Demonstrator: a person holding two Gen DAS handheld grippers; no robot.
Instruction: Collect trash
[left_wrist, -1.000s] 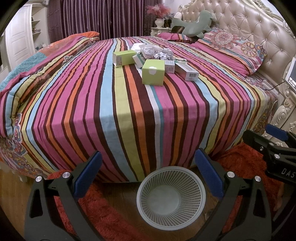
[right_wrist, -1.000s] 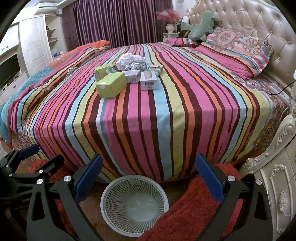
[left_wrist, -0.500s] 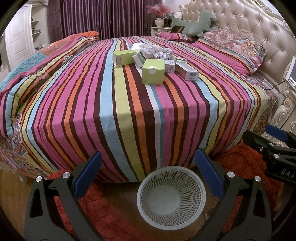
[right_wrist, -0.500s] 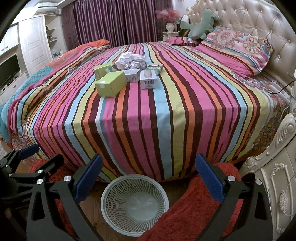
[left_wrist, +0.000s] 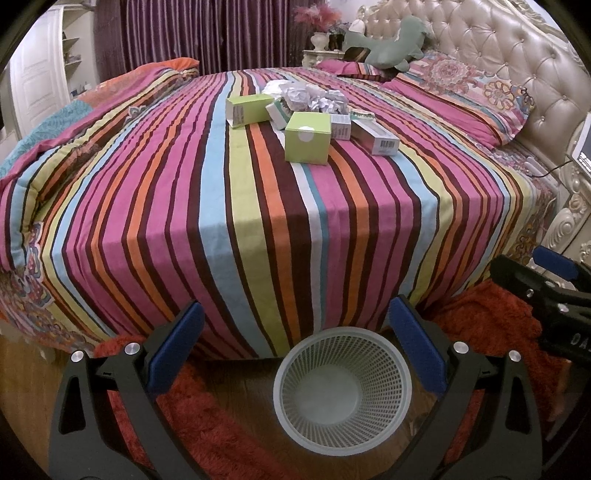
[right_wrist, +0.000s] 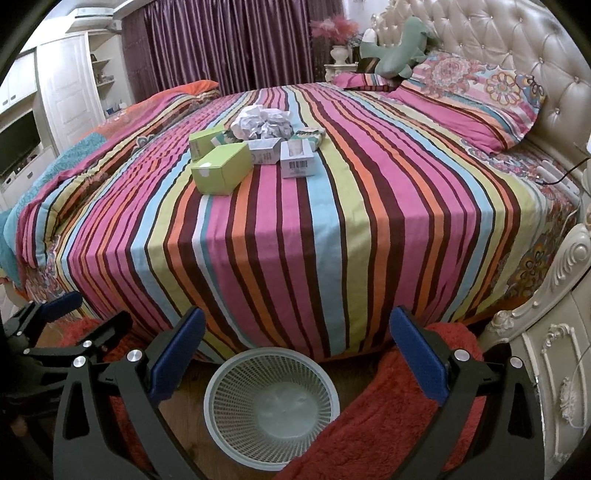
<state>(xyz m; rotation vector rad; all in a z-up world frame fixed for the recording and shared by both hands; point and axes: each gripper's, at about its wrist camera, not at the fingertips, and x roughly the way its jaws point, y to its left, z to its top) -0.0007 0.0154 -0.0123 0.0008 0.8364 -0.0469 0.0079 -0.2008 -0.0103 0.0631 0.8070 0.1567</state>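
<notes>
A heap of trash lies on the striped bed: crumpled white paper (left_wrist: 306, 96) (right_wrist: 262, 123), a near green box (left_wrist: 307, 137) (right_wrist: 221, 172), a far green box (left_wrist: 248, 109) (right_wrist: 204, 143) and small white cartons (left_wrist: 375, 136) (right_wrist: 297, 164). A white mesh wastebasket (left_wrist: 341, 391) (right_wrist: 271, 408) stands empty on the floor at the bed's foot. My left gripper (left_wrist: 295, 350) is open and empty above the basket. My right gripper (right_wrist: 295, 354) is open and empty, also over the basket. Each gripper shows at the edge of the other's view.
The striped bed (left_wrist: 258, 206) fills the middle, with pillows (right_wrist: 461, 99) and a tufted headboard (right_wrist: 498, 40) at right. A red shaggy rug (right_wrist: 391, 417) lies around the basket. A carved white nightstand (right_wrist: 554, 369) stands at right, a wardrobe (right_wrist: 66, 92) at far left.
Both grippers have edged slightly toward the bed; otherwise nothing has moved and both stay open.
</notes>
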